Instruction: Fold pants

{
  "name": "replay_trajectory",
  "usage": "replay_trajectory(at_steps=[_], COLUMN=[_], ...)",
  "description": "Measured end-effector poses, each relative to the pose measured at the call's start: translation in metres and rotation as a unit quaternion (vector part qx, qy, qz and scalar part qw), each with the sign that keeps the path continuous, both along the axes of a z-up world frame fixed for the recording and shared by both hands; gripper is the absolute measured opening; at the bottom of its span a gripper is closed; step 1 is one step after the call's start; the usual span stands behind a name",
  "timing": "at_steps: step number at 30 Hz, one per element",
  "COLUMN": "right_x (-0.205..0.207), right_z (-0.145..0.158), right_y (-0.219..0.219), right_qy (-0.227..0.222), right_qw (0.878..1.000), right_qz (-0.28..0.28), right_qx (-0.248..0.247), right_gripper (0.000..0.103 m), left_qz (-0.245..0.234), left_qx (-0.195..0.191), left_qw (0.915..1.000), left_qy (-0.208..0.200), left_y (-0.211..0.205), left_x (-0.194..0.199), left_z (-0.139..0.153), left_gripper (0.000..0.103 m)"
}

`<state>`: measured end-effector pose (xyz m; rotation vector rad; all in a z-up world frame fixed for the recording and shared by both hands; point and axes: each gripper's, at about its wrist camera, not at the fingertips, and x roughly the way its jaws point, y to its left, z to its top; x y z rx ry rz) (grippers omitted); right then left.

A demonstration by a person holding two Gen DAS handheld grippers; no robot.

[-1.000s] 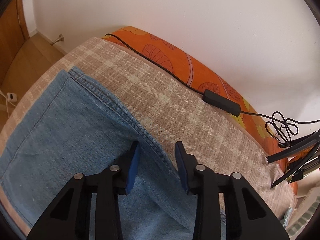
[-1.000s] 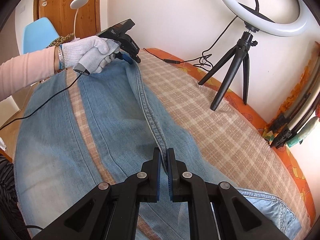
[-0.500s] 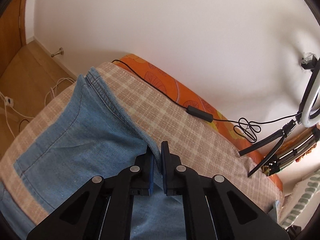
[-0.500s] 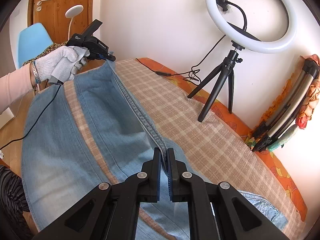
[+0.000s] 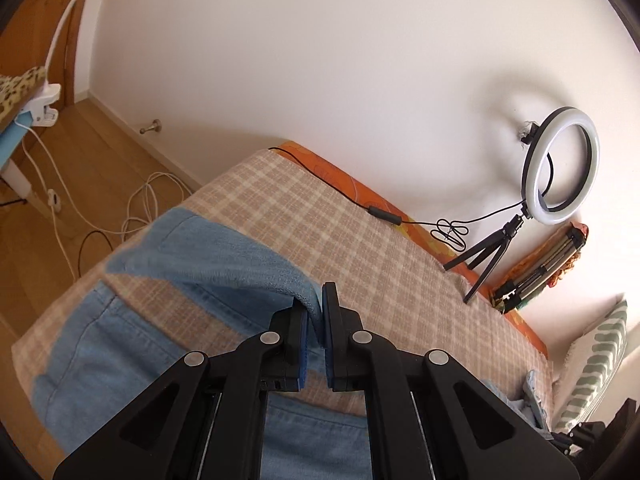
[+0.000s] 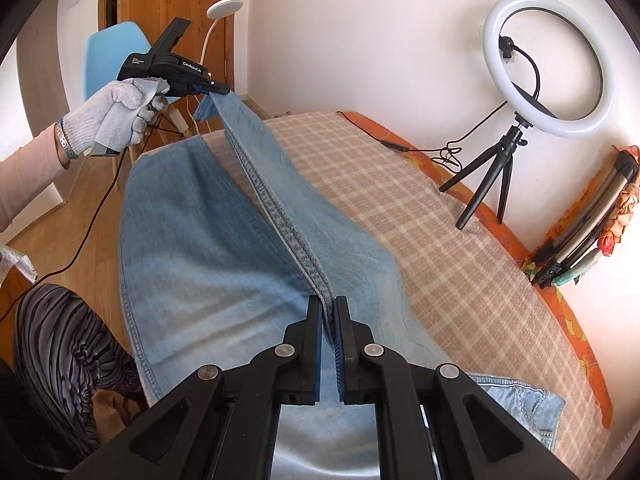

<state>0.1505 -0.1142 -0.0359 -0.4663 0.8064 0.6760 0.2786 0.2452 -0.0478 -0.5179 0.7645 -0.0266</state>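
Light blue denim pants [image 6: 192, 240] lie on a beige checked cover [image 6: 460, 248]. The far leg's outer seam [image 6: 280, 216] is lifted into a taut ridge between both grippers. My right gripper [image 6: 328, 312] is shut on the seam near the hip end. My left gripper [image 6: 216, 89], held by a white-gloved hand [image 6: 120, 116], is shut on the hem end, raised above the bed's far corner. In the left wrist view the left gripper [image 5: 316, 300] pinches the lifted denim leg [image 5: 224, 256], which drapes leftward over the other leg [image 5: 120, 344].
A ring light [image 6: 548, 60] on a black tripod [image 6: 492, 176] stands at the wall side of the bed, its cable [image 5: 360, 204] running along the orange sheet edge. Folded tripods [image 6: 580, 236] lean at right. A blue chair [image 6: 116, 52], white lamp and floor cables [image 5: 148, 204] lie beyond the bed end.
The left gripper closed on the leg's edge near the hem and lifted it up and away from the cover. The right gripper, still shut on the seam, rose too, pulling the leg taut.
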Motion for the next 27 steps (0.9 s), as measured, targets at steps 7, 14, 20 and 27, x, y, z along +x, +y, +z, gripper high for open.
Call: replay_trajectory(at_steps=[7,14,20,27], right_x=[-0.057,-0.096,-0.109,-0.098], right_z=[-0.014,-0.044,-0.069,-0.080], right_y=[0.006,0.009,0.018,0.024], right_qy=[0.036,0.082,0.104,0.135], right_qw=[0.999,0.996,0.992,0.987], right_qz=[0.022,0.032,0.038,0.039], right_qx=[-0.005,-0.030,-0.062,-0.075], right_gripper=[0.003,0.003,0.003,0.007], left_qz=[0.022,0.044,0.052,0.080], left_qx=[-0.008,-0.073,-0.120,-0.137], left_qw=[0.9997,0.9962,0.9914,0.9874], left_qy=[-0.005,0.014,-0.004,-0.004], left_y=[0.014,0.019,0.024,0.026], left_x=[-0.089,-0.144,-0.149,-0.135], left_z=[-0.037,-0.089,-0.106,-0.116], left_gripper=[0.005,0.005,0.005,0.048])
